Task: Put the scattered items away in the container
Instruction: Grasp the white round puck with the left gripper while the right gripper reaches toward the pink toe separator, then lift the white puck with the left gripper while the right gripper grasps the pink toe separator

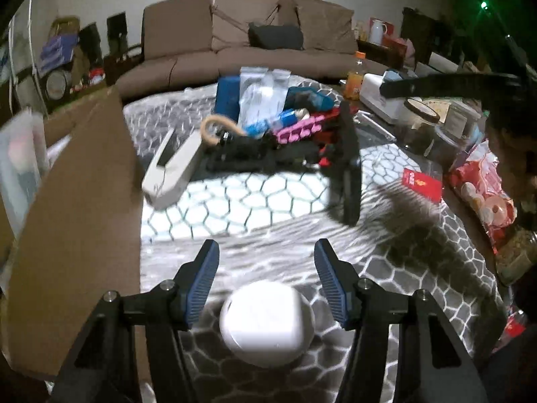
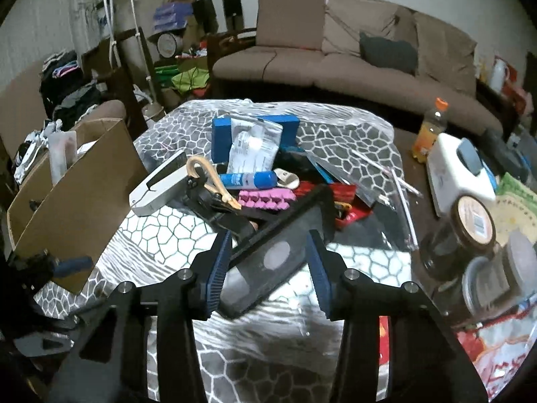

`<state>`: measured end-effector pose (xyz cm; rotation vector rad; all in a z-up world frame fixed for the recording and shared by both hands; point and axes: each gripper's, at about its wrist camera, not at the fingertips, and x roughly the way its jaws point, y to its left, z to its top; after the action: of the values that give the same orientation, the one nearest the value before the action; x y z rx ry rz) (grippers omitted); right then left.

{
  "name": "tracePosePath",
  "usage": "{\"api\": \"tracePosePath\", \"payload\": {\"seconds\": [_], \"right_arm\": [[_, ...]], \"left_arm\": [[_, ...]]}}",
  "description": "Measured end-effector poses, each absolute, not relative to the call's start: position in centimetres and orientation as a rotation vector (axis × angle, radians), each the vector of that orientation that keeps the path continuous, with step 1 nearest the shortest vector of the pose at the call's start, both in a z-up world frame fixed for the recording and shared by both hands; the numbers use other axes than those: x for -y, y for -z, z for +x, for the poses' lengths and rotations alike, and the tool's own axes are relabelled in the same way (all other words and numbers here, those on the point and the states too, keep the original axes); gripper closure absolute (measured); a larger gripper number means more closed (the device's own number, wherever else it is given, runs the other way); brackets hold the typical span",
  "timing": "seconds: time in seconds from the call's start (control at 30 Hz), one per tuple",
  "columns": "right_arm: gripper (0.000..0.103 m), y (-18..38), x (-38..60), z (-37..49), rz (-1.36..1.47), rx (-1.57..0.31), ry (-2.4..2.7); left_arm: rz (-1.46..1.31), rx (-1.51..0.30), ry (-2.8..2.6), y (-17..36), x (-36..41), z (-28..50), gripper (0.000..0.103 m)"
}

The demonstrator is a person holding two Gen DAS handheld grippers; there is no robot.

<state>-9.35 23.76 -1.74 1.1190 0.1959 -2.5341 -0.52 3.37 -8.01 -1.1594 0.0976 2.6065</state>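
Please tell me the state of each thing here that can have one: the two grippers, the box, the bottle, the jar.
Left gripper: open, white case loose between its fingers.
Right gripper: open around black flat device.
Cardboard box: open.
Orange bottle: capped, upright.
Jar: lidded.

Grey cloth point(image 1: 419, 268) with white honeycomb pattern. White round case point(image 1: 266, 324) at 6 o'clock. Blue ribbed pads point(image 2: 220, 268) on black fingers. Brown cardboard box point(image 1: 77, 235) at 9 o'clock. Blue box point(image 2: 222, 137), pink studded piece point(image 2: 266, 199), red packet point(image 2: 345, 194) at 12 o'clock. Orange bottle point(image 2: 431, 127) at 2 o'clock.
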Motion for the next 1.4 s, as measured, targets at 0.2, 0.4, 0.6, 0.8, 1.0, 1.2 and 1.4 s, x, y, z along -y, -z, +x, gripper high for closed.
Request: {"api": "tracePosePath", "payload": {"seconds": [0.2, 0.4, 0.6, 0.8, 1.0, 1.2, 1.4], "right_arm": [[0.061, 2.2, -22.6, -10.8, 1.093, -0.371, 2.400], [0.062, 4.1, -19.9, -16.2, 1.142, -0.735, 2.218], [0.064, 8.3, -17.2, -22.2, 1.259, -0.985, 1.997], [0.064, 12.4, -14.1, -24.9, 1.408, -1.194, 1.761], [0.064, 15.1, -12.7, -25.5, 1.497, -1.276, 1.636], [0.073, 14.0, -13.4, -24.4, 1.521, -1.303, 1.663], [0.083, 7.8, -13.3, -20.7, 1.448, -1.382, 1.786]], "left_arm": [[-1.236, -0.078, -2.575, 10.4, -1.8, -0.2, 0.042], [-1.207, -0.198, -2.578, 10.4, -1.8, 1.5, 0.021], [-1.188, -0.177, -2.545, 10.2, -1.6, 2.0, 0.021], [-1.207, -0.146, -2.540, 10.8, -1.1, 1.6, 0.021], [-1.247, -0.141, -2.531, 11.2, -1.0, 1.1, 0.021], [-1.262, -0.115, -2.525, 10.9, -0.9, 1.3, 0.021], [-1.245, -0.091, -2.520, 10.2, -0.5, 2.2, 0.021]]}}
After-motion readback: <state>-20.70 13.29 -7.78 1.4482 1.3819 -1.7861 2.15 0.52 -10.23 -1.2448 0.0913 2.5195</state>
